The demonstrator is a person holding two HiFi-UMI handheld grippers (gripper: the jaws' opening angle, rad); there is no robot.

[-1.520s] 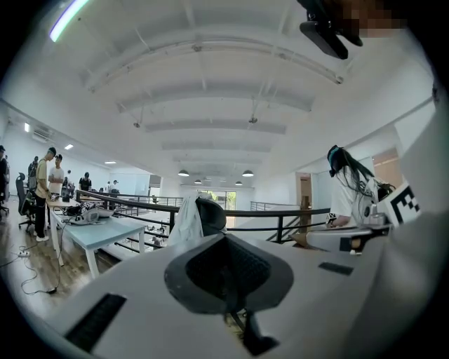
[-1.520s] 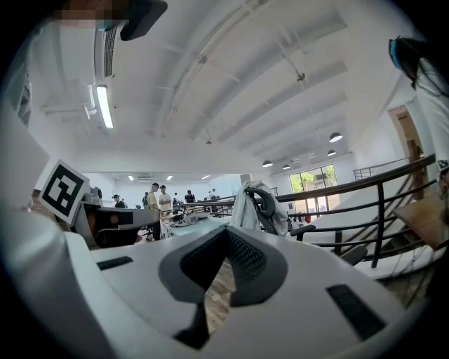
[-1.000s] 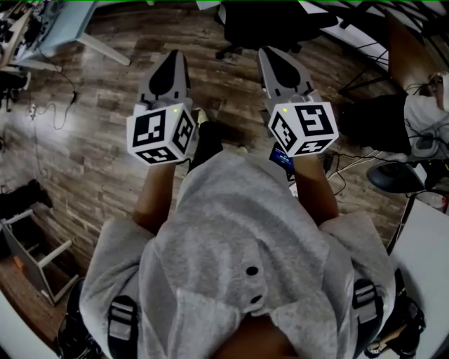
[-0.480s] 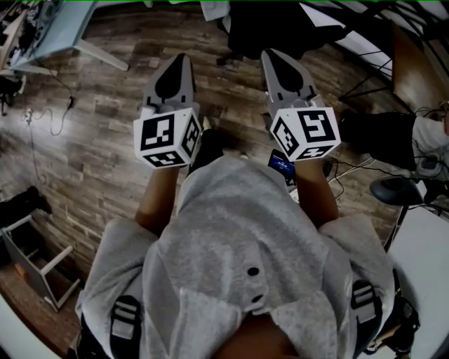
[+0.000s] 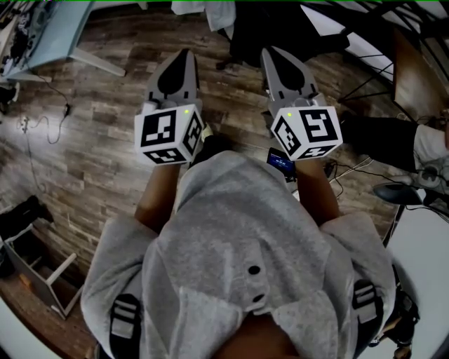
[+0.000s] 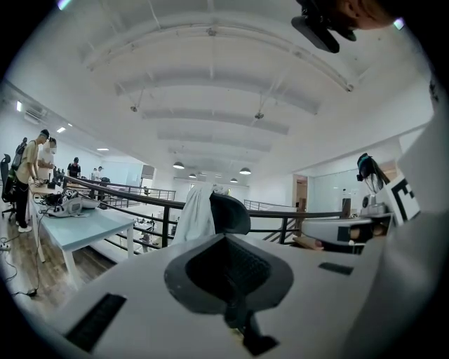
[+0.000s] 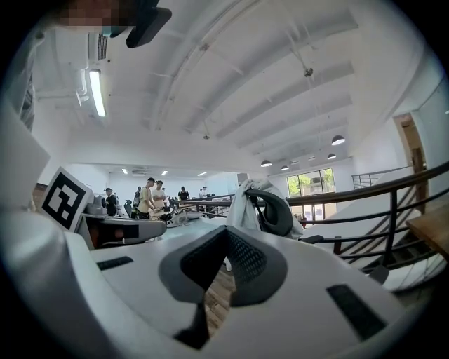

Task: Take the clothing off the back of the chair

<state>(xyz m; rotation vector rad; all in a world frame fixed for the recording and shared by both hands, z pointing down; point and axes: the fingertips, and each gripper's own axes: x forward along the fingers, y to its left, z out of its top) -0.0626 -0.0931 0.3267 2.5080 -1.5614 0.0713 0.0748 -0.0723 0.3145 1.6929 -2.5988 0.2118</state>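
A white piece of clothing [image 6: 196, 214] hangs over the back of a black office chair [image 6: 231, 213], some way ahead of both grippers. In the right gripper view the clothing [image 7: 242, 202] drapes the left side of the chair [image 7: 278, 210]. In the head view the chair [image 5: 273, 28] and a bit of the clothing [image 5: 212, 11] sit at the top edge. My left gripper [image 5: 175, 70] and right gripper [image 5: 282, 69] are held side by side, pointing at the chair. Both have their jaws shut with nothing between them.
A light blue table [image 5: 49, 31] stands at the far left, with cables [image 5: 42, 119] on the wooden floor. People [image 6: 31, 172] stand beside that table. A black railing [image 6: 133, 200] runs behind the chair. A small stool [image 5: 38, 263] is at lower left, a white desk [image 5: 428, 245] at right.
Both grippers have travelled forward together over the floor toward the chair. The chair and clothing show more at the head view's top edge. Jaws stay shut.
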